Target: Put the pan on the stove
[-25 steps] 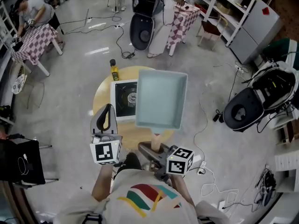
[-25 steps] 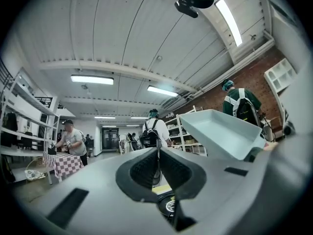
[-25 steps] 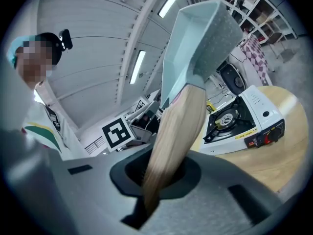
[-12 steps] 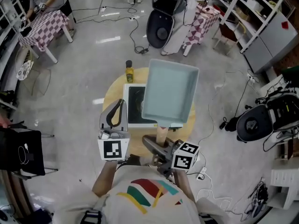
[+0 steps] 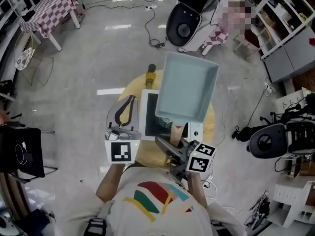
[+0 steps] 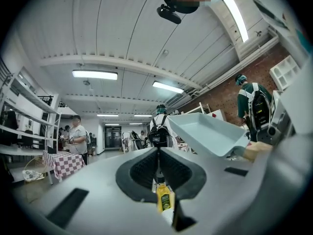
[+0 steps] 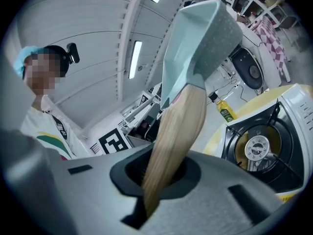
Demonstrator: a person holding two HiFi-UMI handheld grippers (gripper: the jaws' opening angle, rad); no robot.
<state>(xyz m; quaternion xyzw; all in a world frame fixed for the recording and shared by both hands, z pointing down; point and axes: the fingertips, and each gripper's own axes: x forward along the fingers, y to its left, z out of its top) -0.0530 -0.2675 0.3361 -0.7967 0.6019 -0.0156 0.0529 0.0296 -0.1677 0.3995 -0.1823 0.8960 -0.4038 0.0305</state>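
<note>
Pan (image 5: 187, 90): pale blue, square, with a wooden handle (image 5: 176, 134). It was held in the air over the right part of the stove (image 5: 150, 117), clear of it. Right tool (image 7: 156, 180): jaws clamped on the handle's end. Left tool (image 6: 157, 165): jaws together, empty, held level by the stove's left edge. Stove: white frame, single burner, at the middle of the round yellow surface (image 5: 133, 90). Oil bottle (image 5: 151, 75): upright at the surface's far edge.

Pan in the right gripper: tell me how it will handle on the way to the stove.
Pan looks rigid, holding shape held only by its wooden handle. Probably nose-heavy: the body sits far beyond the jaws. Smooth handle may twist.
</note>
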